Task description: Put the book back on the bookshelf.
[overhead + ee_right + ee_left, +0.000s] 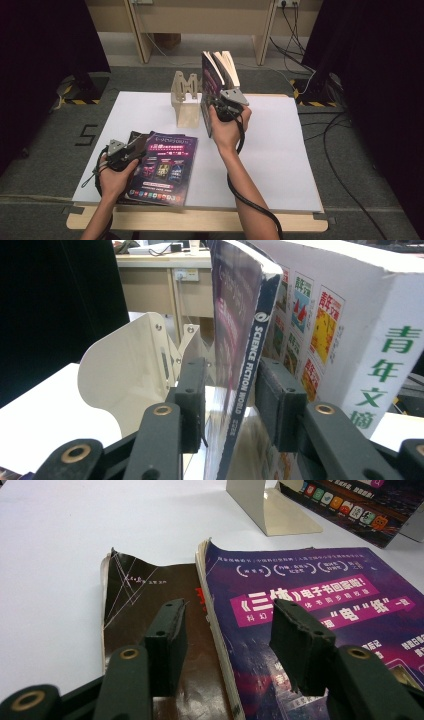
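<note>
The white table (280, 165) carries everything, with bare wood showing along its near edge; toward its far middle stands a cream metal bookend (184, 97), upright, its curved plate (125, 380) seen close at the left of the right gripper view; just right of the bookend stand the upright books, a thick white-spined volume (370, 340) with green characters on its spine, and touching it on the bookend's side a slim purple magazine (245, 350) whose dark spine bears the words SCIENCE FICTION WORLD; in the high view the magazine (211, 85) stands on its lower edge between the bookend and the thick volume (229, 67), leaning lightly against the latter; near the person's left, flat on the table, lies a second purple magazine (162, 167), face up, overlapping a dark brown book (145, 615) whose far corner is curled and worn; the right gripper (226, 106) is held level at the standing magazine's spine, its jaws either side of that spine with a little daylight on each side, so the grasp is released and the magazine stands on its own; the left gripper (120, 152) rests over the near-left edge of the flat pile, its jaws (227, 635) spread apart above the seam between the brown book and the flat magazine, pressing on nothing.
</note>
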